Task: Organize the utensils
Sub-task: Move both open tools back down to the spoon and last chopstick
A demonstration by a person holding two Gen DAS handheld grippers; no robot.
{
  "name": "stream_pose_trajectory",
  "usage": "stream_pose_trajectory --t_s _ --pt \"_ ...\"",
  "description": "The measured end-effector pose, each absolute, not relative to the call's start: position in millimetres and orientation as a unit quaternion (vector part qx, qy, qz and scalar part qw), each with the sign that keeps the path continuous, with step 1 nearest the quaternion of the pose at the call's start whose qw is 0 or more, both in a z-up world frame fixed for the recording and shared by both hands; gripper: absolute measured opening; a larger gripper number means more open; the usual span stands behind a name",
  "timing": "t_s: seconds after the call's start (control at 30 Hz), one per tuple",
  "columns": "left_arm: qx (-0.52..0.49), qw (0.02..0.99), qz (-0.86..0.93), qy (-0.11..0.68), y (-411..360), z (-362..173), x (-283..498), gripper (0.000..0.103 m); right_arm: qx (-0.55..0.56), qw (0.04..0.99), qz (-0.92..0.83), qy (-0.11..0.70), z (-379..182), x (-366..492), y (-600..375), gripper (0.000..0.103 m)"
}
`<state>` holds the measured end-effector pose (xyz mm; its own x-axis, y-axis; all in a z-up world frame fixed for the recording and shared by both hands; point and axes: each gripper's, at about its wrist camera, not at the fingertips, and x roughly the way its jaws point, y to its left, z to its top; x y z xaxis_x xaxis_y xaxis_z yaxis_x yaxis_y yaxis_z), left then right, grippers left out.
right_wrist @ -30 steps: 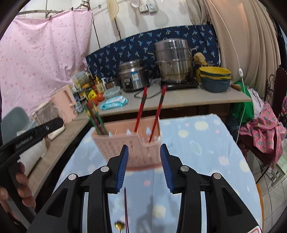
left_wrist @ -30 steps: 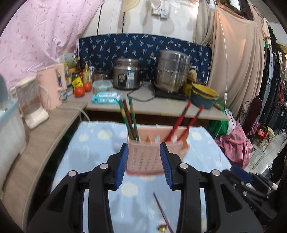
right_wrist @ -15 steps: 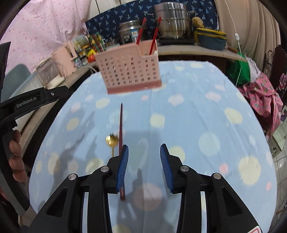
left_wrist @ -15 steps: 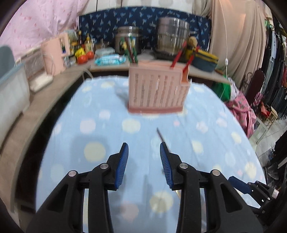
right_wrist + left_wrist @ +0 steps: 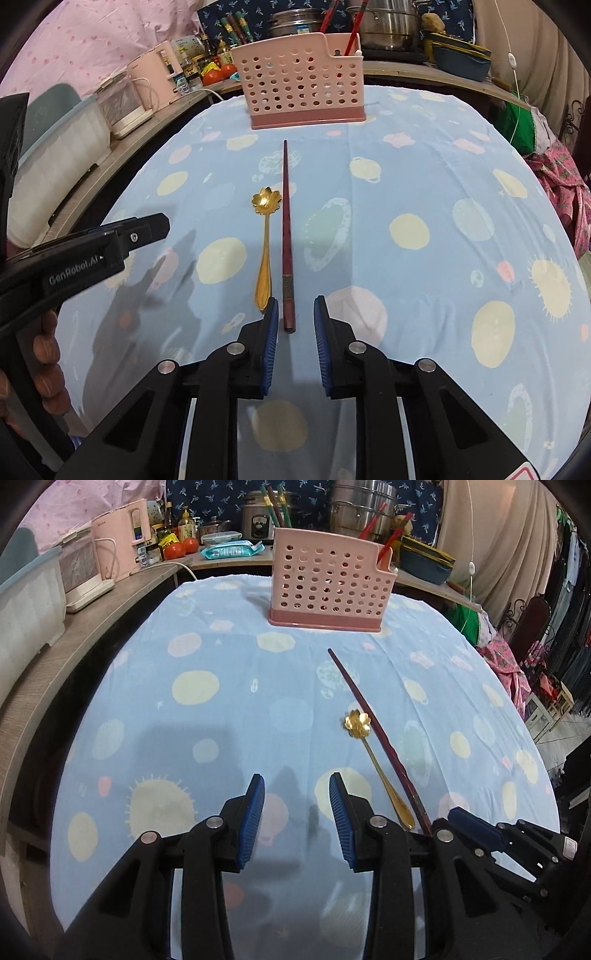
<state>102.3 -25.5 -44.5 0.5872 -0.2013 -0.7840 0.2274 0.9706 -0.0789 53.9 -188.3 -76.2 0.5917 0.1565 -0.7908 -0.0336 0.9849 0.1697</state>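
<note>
A dark red chopstick (image 5: 286,229) and a gold flower-bowl spoon (image 5: 264,254) lie side by side on the blue spotted tablecloth (image 5: 406,177). Behind them stands a pink perforated holder (image 5: 303,81) with red chopsticks (image 5: 352,33) and green ones (image 5: 236,24) in it. My right gripper (image 5: 294,314) straddles the chopstick's near end; its jaws are closing, with a gap still on both sides of the stick. My left gripper (image 5: 296,790) hangs open over bare cloth, left of the spoon (image 5: 373,753) and chopstick (image 5: 373,727), nothing between its fingers.
A grey wooden counter (image 5: 74,635) curves along the table's left side with a pink kettle (image 5: 118,542) and a white tub (image 5: 22,605). Steel pots (image 5: 365,502), tomatoes (image 5: 181,548) and blue bowls (image 5: 424,561) stand behind the holder. Clothes and chairs (image 5: 528,627) sit at the right.
Both grippers have come down and tipped toward the table, away from the holder. The right one's jaws have narrowed around the chopstick's near end. The left opening is unchanged.
</note>
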Motion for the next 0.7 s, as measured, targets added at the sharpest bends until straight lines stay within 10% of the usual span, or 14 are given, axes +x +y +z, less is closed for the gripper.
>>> stream_pose_trajectory --t_s 0.7 --pt "0.024 0.883 -0.128 0.451 -34 -52 99 0.035 0.058 0.884 0.050 0.460 -91 64 -183 0.007"
